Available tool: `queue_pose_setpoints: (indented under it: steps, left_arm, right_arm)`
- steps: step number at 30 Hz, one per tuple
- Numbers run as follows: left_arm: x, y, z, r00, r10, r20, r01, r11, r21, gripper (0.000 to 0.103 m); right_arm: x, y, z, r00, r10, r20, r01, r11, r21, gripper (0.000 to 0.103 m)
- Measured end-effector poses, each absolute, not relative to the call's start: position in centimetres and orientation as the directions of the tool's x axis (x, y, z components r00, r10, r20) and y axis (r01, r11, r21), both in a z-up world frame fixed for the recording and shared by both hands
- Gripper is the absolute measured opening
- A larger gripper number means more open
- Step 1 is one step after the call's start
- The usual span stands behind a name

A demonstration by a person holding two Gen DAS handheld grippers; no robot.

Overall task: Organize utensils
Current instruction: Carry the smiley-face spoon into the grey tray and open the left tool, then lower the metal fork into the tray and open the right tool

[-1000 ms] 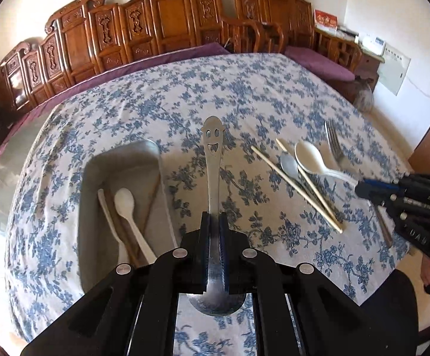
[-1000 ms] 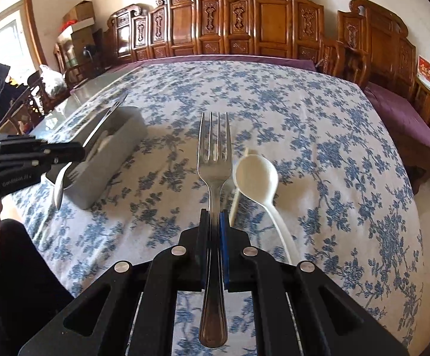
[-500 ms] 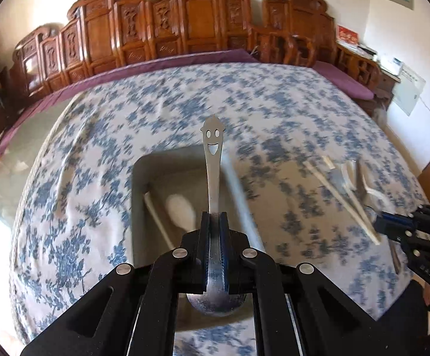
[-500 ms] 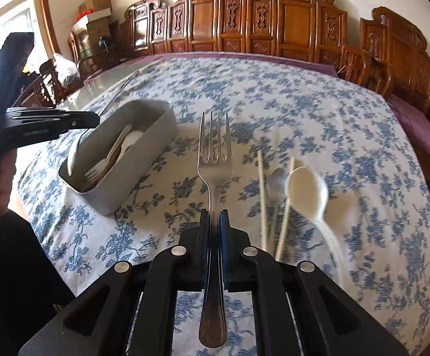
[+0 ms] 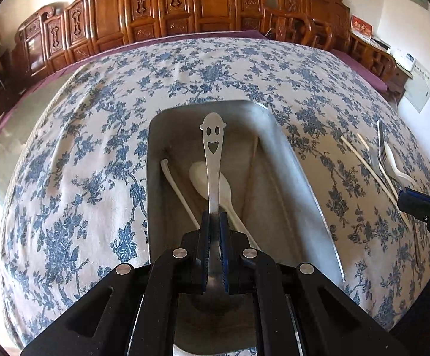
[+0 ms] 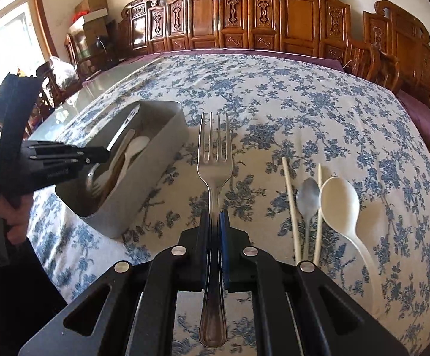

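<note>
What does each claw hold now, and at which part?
Left claw: metal spoon, gripped low on its handle. Right claw: fork, gripped at the neck.

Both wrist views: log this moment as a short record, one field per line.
left gripper: shut on smiley spoon, held above the bin
right gripper: shut on fork, tines pointing forward
bin: grey, on the tablecloth, holds white utensils including a white spoon
on cloth, outside bin: chopsticks, metal spoon, ladle spoon, lying side by side
tablecloth: white with blue flowers
background: carved wooden chairs
</note>
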State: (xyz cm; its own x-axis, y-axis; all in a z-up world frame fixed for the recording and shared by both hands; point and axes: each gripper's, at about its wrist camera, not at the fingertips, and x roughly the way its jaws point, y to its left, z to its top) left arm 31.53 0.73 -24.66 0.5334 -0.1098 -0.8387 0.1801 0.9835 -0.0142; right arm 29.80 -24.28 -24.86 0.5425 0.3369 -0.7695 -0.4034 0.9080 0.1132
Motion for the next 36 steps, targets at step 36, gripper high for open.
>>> queue_pose_setpoints:
  steps: [36]
  left_arm:
    - [30.0, 7.4, -19.8, 0.635, -0.100, -0.766, 0.098, 0.994, -0.049, 0.005]
  right_arm:
    - [32.4, -12.8, -21.4, 0.494, 0.399, -0.772, -0.483, 0.865, 0.138, 0.009]
